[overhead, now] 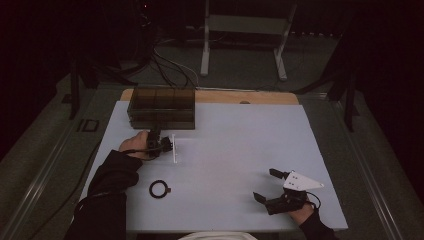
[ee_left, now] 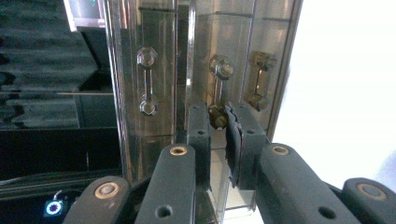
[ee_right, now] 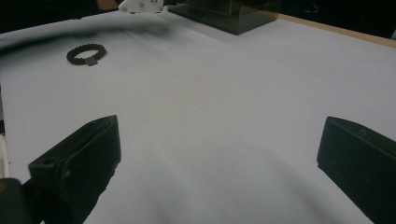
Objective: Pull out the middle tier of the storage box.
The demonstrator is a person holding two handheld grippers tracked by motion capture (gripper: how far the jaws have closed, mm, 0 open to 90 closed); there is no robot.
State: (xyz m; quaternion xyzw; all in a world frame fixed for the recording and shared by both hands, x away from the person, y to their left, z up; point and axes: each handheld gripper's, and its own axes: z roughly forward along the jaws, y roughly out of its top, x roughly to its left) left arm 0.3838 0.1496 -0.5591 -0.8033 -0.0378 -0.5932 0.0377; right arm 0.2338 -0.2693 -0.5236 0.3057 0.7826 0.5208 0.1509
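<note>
A dark see-through drawer box (overhead: 161, 107) stands at the back left of the white table (overhead: 240, 145). My left gripper (overhead: 154, 134) reaches its front. In the left gripper view that gripper (ee_left: 218, 126) is shut on the lower end of the middle drawer handle (ee_left: 219, 86), and two more handles (ee_left: 147, 79) flank it. A black bracelet (overhead: 159, 189) lies on the table near the left forearm and is also in the right gripper view as a small ring (ee_right: 86, 55). My right gripper (overhead: 265, 184) rests at the front right, open and holding nothing (ee_right: 217, 154).
A wooden strip (overhead: 250, 96) runs along the table's far edge. Beyond it, on the floor, are a white metal stand (overhead: 245, 30) and several cables (overhead: 170, 67). The box's corner (ee_right: 229, 11) shows far off in the right gripper view.
</note>
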